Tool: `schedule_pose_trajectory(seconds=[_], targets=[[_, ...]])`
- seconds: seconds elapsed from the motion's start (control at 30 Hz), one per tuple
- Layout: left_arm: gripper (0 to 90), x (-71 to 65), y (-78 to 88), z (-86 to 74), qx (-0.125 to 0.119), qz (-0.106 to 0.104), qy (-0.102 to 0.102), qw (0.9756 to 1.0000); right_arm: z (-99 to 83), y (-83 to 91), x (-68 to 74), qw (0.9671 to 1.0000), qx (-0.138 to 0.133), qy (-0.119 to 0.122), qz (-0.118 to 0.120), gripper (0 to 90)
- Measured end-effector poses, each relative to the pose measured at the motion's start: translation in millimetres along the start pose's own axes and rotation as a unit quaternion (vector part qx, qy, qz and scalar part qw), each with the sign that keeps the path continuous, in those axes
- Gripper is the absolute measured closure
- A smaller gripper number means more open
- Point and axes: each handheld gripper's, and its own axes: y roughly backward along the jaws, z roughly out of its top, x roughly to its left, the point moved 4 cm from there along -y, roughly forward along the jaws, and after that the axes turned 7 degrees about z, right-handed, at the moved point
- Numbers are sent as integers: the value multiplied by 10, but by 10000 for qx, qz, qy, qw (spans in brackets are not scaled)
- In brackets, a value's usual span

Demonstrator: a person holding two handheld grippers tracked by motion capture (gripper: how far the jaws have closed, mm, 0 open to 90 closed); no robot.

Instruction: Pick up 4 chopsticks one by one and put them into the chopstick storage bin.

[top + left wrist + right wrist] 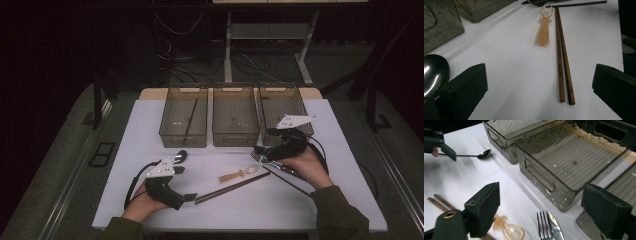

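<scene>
On the white counter [300, 210], just in front of the right-hand smoked bin [285, 102], the fork [549, 226] lies flat with its tines between the wide-spread jaws of the right claw [544, 212], untouched. It looks like stiff, light, slippery metal; the slim neck behind the tines seems the surest hold. The left claw [539, 82] also stands wide and empty, beside the chopsticks [562, 62] and a spoon [434, 72].

Dim room, grey carpet floor [60, 165], white-legged desk [265, 35] behind, tangled cables [250, 62] beneath it.
</scene>
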Motion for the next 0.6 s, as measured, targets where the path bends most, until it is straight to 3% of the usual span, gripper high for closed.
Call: schedule_pose_trajectory(seconds=[0.27, 0.6], targets=[[0, 2, 3, -4, 18, 6, 2, 10000, -306, 137, 10, 9999, 97, -49, 58, 161], [0, -5, 13, -1, 9, 1, 25, 10000, -550, 332, 67, 9997, 34, -131, 195, 161]])
